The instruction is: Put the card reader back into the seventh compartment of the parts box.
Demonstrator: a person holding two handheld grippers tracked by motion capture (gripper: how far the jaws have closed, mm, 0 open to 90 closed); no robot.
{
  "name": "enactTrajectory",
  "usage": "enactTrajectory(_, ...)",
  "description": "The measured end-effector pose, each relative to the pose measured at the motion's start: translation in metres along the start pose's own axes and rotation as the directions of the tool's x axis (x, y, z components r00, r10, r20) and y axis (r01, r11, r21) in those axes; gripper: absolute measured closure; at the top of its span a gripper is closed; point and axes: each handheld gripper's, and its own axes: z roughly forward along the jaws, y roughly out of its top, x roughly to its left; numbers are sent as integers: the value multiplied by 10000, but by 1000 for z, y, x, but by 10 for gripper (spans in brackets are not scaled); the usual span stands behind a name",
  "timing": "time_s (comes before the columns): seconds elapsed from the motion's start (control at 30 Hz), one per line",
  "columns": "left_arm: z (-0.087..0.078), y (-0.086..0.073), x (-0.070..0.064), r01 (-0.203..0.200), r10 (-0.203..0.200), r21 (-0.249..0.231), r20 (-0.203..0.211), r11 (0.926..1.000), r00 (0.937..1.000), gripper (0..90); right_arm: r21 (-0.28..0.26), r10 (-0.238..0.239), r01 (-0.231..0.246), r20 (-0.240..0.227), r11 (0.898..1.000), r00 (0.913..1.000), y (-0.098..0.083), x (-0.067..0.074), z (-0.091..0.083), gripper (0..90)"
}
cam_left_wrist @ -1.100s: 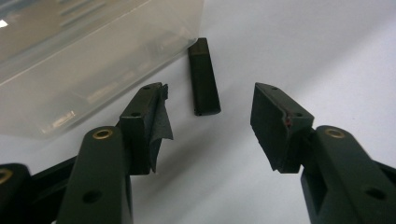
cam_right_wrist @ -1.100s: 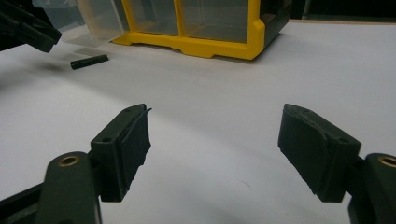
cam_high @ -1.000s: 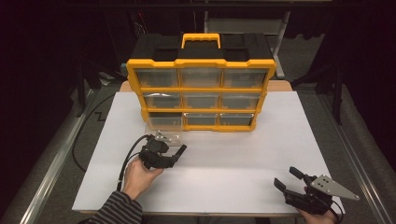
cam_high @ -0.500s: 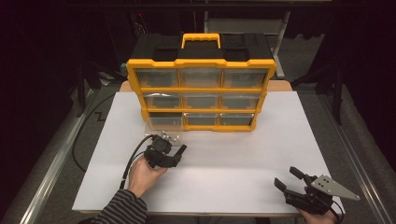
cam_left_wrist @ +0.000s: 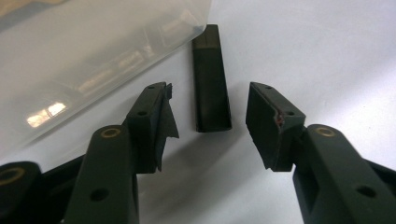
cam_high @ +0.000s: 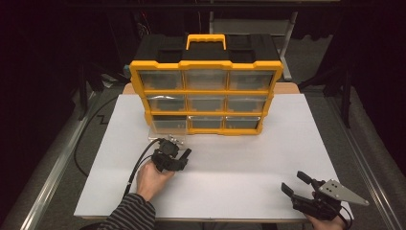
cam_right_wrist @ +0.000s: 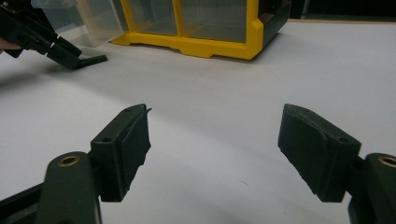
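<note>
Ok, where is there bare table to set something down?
The white tabletop is bare between the left gripper and right gripper, and along its right edge beside the yellow drawer cabinet. It is crowded at the front left, where the pulled-out clear plastic drawer and small black rectangular stick lie.

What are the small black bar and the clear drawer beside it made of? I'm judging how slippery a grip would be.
Black bar: probably hard plastic, smooth with a dull sheen along its face. Clear drawer: translucent, glossy plastic by the look; bright reflections sit on its wall and contents show through blurred.
</note>
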Motion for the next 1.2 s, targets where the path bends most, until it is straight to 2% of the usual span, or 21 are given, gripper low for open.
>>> enactTrajectory(0.27, 2, 0, 0, -58, 61, 114, -254, 9999, 9997, 573, -59, -16, 16, -15, 10000, 10000, 0, 0, 0, 254)
enactTrajectory(0.57, 2, 1, -1, -283, 285, 145, -160, 9995, 9995, 709, -18, -36, 36, -13, 10000, 10000, 0, 0, 0, 254)
enactTrajectory(0.73, 2, 1, -1, -348, 350, 134, -153, 9993, 9993, 719, -10, -40, 40, -27, 10000, 10000, 0, 0, 1, 254)
enactTrajectory(1.03, -2, -1, -2, -742, 743, 293, -32, 9968, 9972, 722, -3, -31, 31, -35, 10000, 10000, 0, 0, 0, 255)
enactTrajectory(1.2, -7, -3, -4, -810, 810, 162, 22, 9966, 9967, 723, -13, -39, 39, -50, 10000, 10000, 0, 0, 1, 255)
